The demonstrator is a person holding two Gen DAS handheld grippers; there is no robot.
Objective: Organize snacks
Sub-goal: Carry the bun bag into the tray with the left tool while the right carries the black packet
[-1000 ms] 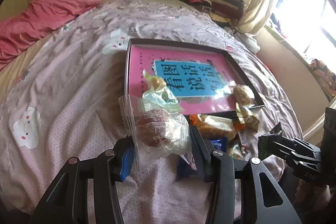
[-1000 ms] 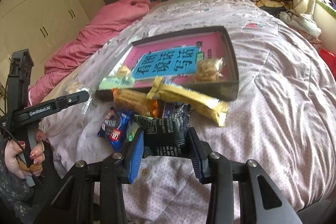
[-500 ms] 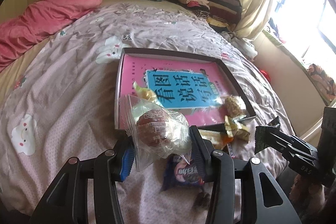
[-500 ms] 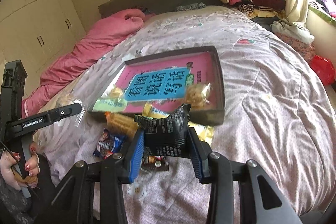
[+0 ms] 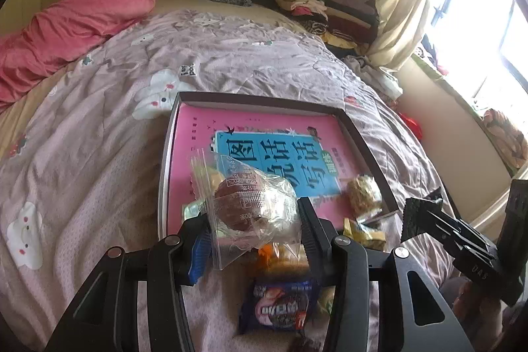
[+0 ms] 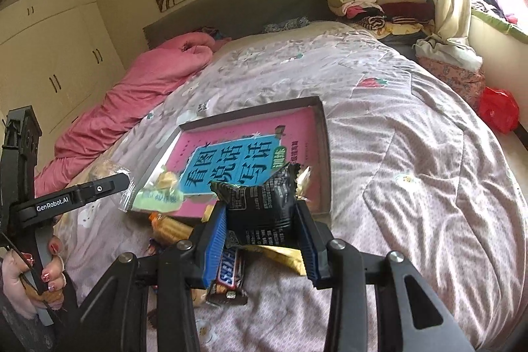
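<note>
Left wrist view: snacks held over a bedspread [image 5: 99,154] and tray [image 5: 363,141].

At frame centre, a clear-wrapped brown cake [image 5: 250,203] is clamped by the left gripper [image 5: 254,230]. In the right wrist view, a black packet [image 6: 264,213] at lower centre is clamped by the right gripper [image 6: 260,236]. Loose snacks are seen below the tray.

Tray [image 5: 363,141] middle free — snacks [image 5: 280,302] crowd near rim.
</note>
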